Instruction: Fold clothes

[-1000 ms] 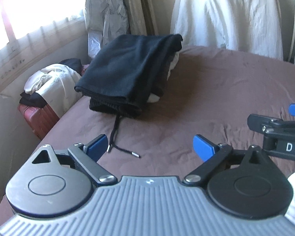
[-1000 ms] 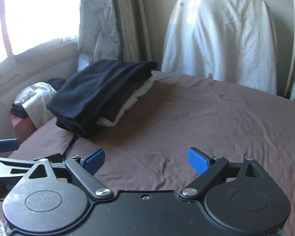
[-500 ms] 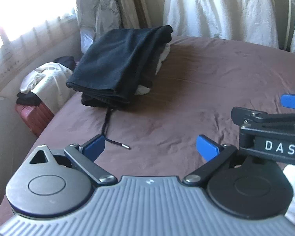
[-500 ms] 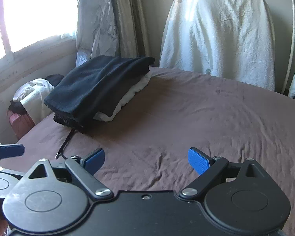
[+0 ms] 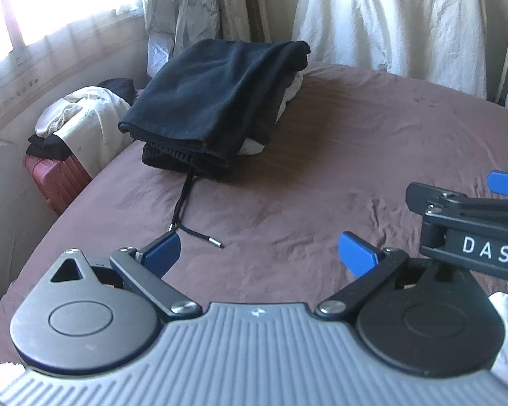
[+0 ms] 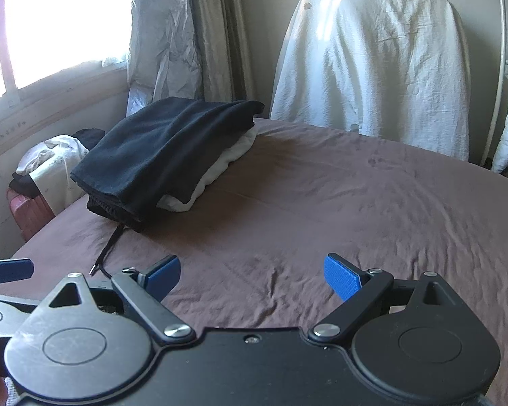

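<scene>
Brown bedsheet (image 5: 338, 176) serves as the work surface. Near its far left corner sits the folded pile: a black garment (image 5: 216, 91) on top, a white garment (image 6: 220, 165) beneath it.

Left gripper (image 5: 259, 253): jaws spread wide, nothing between the pads. Right gripper (image 6: 252, 272): likewise released and empty. Both hover over bare sheet on the near side of the pile, well apart from it.

Risks, as judged:
- A black drawstring (image 5: 186, 209) trails from the pile's near edge toward the left gripper; a pass over it could snag the cord and drag the stack askew.
- The pile lies close to the bed's left edge, above a red suitcase (image 5: 56, 179) with loose clothes; a push from the right could tip it off.

Change noted: a second ago the left jaws stood slightly narrower, and the left view was closer to the pile, showing less sheet before it. The right gripper's body now intrudes further into the left view.
</scene>
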`<state>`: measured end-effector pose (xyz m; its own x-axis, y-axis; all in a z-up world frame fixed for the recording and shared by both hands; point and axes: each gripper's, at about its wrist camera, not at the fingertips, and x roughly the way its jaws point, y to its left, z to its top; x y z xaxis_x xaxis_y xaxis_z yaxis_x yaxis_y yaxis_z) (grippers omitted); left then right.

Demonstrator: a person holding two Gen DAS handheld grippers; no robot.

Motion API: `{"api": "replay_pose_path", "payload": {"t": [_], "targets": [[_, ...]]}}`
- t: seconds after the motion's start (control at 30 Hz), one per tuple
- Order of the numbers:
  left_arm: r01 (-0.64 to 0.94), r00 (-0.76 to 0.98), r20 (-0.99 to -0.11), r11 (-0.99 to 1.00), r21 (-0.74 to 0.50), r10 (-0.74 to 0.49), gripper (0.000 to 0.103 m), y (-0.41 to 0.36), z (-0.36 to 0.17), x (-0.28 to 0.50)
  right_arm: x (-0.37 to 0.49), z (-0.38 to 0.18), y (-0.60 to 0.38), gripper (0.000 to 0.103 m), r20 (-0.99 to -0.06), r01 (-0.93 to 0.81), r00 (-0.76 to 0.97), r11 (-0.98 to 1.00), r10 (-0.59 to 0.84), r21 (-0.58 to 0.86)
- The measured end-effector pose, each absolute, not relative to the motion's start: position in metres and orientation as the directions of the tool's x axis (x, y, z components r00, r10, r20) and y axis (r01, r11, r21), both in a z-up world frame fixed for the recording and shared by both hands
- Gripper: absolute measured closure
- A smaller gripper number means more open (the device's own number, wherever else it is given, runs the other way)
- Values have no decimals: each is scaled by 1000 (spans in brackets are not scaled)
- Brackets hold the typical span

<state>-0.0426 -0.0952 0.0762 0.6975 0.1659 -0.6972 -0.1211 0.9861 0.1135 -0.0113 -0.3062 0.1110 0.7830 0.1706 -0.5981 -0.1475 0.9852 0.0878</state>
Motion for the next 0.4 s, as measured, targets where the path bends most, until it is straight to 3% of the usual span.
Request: {"api": "replay_pose_path", "payload": {"t": [0.4], "targets": [[-122,693,-700,985,120,171,1,-93,75,-42,-9,109,-301,9,-602,-150,780,985,171,86]]}}
